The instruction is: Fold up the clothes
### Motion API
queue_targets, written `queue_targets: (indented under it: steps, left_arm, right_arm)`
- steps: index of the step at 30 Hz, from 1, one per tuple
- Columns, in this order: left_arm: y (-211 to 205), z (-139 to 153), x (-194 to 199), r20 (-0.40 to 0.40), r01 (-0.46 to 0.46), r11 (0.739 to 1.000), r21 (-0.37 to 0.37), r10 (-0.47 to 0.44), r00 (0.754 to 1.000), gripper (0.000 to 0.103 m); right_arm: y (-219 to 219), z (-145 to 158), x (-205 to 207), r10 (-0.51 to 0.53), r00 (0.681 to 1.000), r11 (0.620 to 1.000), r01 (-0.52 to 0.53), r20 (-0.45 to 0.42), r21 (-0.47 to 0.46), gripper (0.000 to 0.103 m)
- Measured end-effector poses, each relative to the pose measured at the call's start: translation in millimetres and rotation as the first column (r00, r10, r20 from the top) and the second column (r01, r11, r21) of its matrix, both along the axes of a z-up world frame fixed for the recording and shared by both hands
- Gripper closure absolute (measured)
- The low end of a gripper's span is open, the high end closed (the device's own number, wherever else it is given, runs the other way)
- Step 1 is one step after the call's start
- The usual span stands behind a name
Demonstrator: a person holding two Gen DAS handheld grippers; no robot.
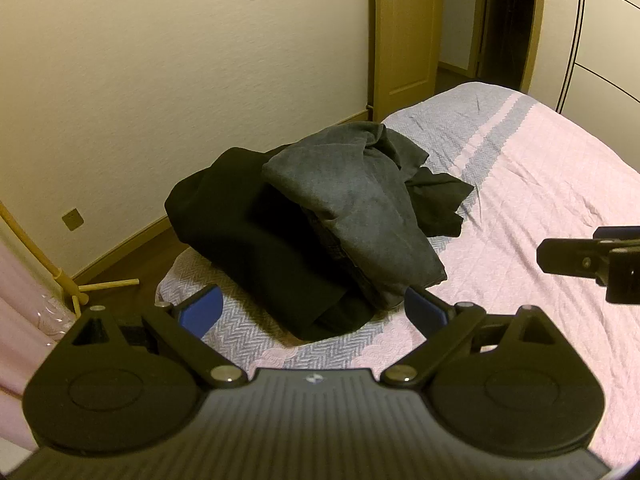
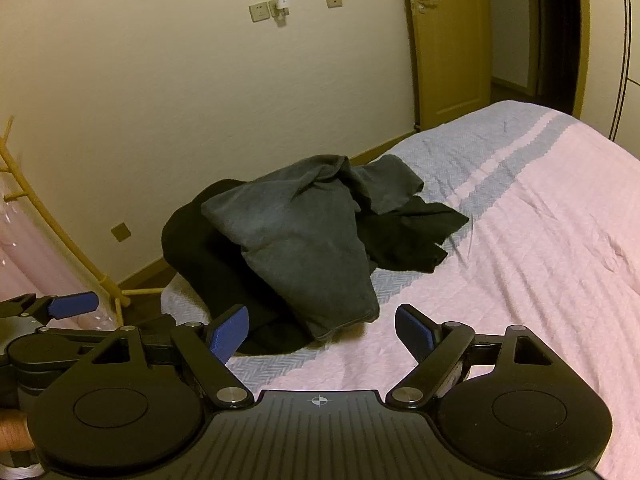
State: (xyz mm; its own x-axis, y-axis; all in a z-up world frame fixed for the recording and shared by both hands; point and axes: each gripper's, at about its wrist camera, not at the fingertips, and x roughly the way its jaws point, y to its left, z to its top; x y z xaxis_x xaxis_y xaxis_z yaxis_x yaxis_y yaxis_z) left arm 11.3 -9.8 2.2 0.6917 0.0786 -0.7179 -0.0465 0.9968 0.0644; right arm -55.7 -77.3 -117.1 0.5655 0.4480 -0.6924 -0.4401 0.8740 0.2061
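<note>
A heap of clothes lies on the bed near its left edge: a grey garment [image 1: 352,204] rests on top of black garments [image 1: 248,236]. The right wrist view shows the same grey garment [image 2: 304,248] on the black ones [image 2: 404,236]. My left gripper [image 1: 314,310] is open and empty, just short of the heap's near edge. My right gripper [image 2: 322,330] is open and empty, close to the grey garment's near corner. Part of the right gripper [image 1: 592,260] shows at the right edge of the left wrist view.
The bed [image 1: 540,200] has a pink and blue-grey quilted cover. A cream wall [image 1: 180,80] and a wooden door [image 1: 404,32] stand behind. A wooden rack [image 1: 68,280] stands on the floor at the left, beside pink fabric.
</note>
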Motion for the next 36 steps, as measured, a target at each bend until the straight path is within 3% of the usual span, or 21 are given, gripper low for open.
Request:
queue_targets:
  steps: [23, 36]
  left_arm:
    - [1, -3, -3, -0.007, 0.000, 1.000, -0.003, 0.000, 1.000, 0.007]
    - [17, -17, 5, -0.023, 0.055, 0.998, -0.015, -0.056, 0.998, 0.007]
  right_arm:
    - [-1, -5, 2, -0.008, 1.000, 1.000, 0.008, -0.011, -0.008, 0.020]
    - [9, -18, -2, -0.065, 0.997, 0.997, 0.064, -0.028, -0.049, 0.020]
